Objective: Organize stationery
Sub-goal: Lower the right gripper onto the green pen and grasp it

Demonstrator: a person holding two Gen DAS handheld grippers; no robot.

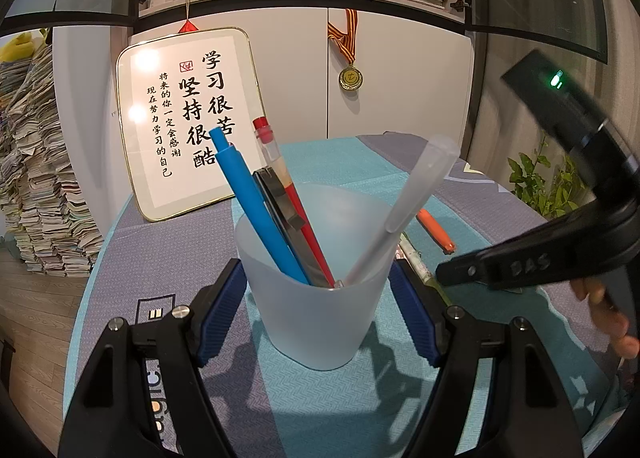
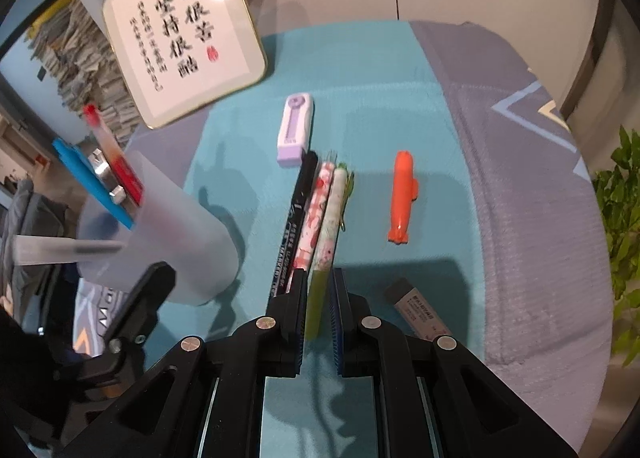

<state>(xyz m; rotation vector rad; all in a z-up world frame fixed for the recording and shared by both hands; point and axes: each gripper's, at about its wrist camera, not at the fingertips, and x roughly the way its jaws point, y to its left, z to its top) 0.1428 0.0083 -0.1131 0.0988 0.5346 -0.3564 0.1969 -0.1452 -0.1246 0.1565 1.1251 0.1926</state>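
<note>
Though aimed at one table, show different halves of it. From the left wrist: left tongs (image 1: 316,270) clamped on a frosted cup (image 1: 316,318), blue pads pressed to both its walls. Stands upright on the teal cloth (image 1: 360,162). Inside, leaning left with tops up: a blue pen (image 1: 256,210), a red pen (image 1: 280,162) and a black clipped pen (image 1: 280,202); leaning right, a frosted white pen (image 1: 416,194). Behind, a framed sign (image 1: 188,122) propped against the cupboard. Of the loose stationery, only an orange pen (image 1: 436,232) and a sliver of another past the cup's right side.

From the right wrist, looking steeply down: the loose row in full. Beside the cup, touching side by side, a black marker (image 2: 296,214), a pink patterned pen (image 2: 314,214) and a green pen (image 2: 328,226). Above them a lilac case (image 2: 295,130); well to the right the orange pen; near the bottom right a grey eraser (image 2: 416,310).

Right tongs (image 2: 319,278) drawn narrow, with the green pen's near end showing in the slit. Cannot tell whether pinched or merely seen through the gap.

Lies flat, long axis running away from the tongs and leaning slightly right, parallel to its two neighbours, plain green end nearest, white patterned end farthest.
</note>
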